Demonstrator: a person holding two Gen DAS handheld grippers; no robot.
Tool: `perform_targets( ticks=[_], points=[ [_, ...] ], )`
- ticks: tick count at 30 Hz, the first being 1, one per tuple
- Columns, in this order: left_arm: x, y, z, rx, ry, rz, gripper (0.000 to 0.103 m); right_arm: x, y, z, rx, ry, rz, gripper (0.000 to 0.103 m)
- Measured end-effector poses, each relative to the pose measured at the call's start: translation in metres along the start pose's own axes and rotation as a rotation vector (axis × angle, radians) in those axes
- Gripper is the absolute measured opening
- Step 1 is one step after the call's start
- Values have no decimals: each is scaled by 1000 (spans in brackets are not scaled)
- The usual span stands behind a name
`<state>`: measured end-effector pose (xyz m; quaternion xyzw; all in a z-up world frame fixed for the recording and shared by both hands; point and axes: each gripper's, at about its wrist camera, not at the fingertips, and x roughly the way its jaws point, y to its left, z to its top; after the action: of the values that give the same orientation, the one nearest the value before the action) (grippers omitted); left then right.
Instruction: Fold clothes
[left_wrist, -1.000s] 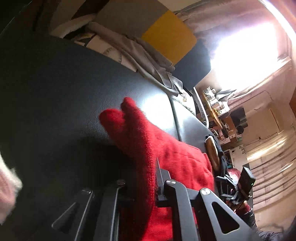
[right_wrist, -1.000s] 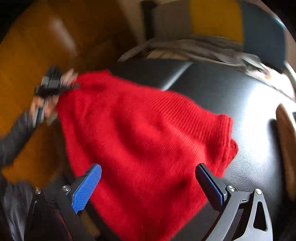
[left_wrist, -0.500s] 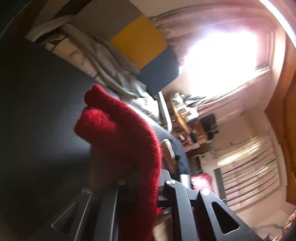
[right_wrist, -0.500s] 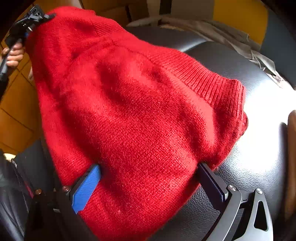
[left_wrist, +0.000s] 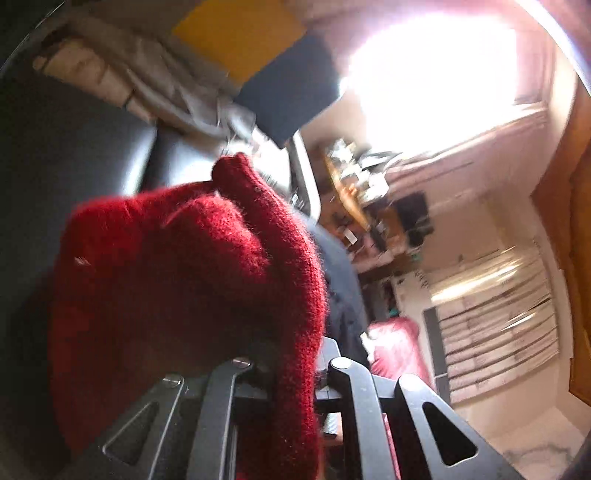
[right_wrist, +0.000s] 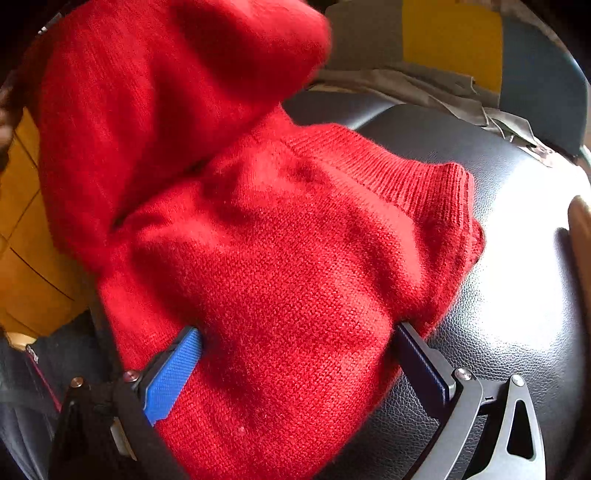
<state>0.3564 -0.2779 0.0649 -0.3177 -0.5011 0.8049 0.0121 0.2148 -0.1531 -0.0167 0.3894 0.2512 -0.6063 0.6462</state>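
A fuzzy red knit sweater (right_wrist: 280, 236) lies bunched on a black leather seat (right_wrist: 509, 258), its ribbed hem toward the right. Its upper left part is lifted and doubled over the rest. My right gripper (right_wrist: 295, 354) is open, with a blue-padded finger (right_wrist: 173, 373) on either side of the sweater's near part. In the left wrist view the sweater (left_wrist: 192, 280) is a thick red fold rising from my left gripper (left_wrist: 291, 369), which is shut on it. The left pads are hidden by the knit.
Grey cloth (right_wrist: 424, 88) is heaped along the back of the seat, below yellow (right_wrist: 450, 40) and dark blue cushions. A wooden edge (right_wrist: 580, 229) shows at the far right. The left wrist view shows a bright window (left_wrist: 436, 81) and cluttered shelves (left_wrist: 369, 206).
My left gripper has carried its held part of the sweater up and across, folding it over the rest. The right gripper has stayed open around the sweater's near part.
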Motion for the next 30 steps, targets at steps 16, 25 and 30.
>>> perform_targets(
  ticks=[16, 25, 30],
  points=[
    [122, 24, -25, -152, 209, 124, 13, -2, 7, -10, 29, -77, 4, 103],
    [85, -34, -32, -131, 320, -50, 24, -12, 26, -18, 34, -83, -101, 103],
    [15, -42, -25, -17, 200, -60, 24, -37, 42, -46, 62, -62, -161, 103]
  ],
)
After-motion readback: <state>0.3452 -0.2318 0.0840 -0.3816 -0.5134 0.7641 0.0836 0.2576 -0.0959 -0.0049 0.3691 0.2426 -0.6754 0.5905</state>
